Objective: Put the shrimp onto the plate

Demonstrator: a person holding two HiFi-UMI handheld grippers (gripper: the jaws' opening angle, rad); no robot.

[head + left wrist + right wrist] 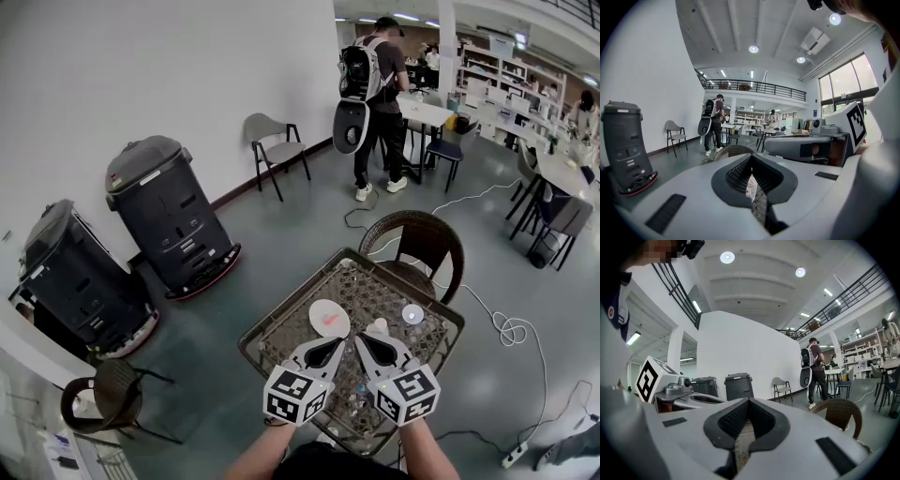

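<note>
A white plate (pixel 330 314) lies on the woven, glass-topped table (pixel 281 333). A small pink-orange shrimp (pixel 325 324) rests on the plate's near side. My left gripper (pixel 329 350) hovers just in front of the plate, shut and holding nothing. Beside it my right gripper (pixel 368 344) is shut too, also with nothing in it. In the left gripper view the closed left gripper (pixel 753 186) fills the lower frame, and a sliver of plate and table shows through its gap. The right gripper view has the closed right gripper (pixel 739 430) over the table weave.
A small round dish (pixel 412 314) and a white piece (pixel 378 327) lie right of the plate. A wicker chair (pixel 427 239) stands behind the table. Two dark wheeled machines (pixel 169 211) are at the left wall. A person with a backpack (pixel 375 84) stands far back. Cables (pixel 506 328) run across the floor.
</note>
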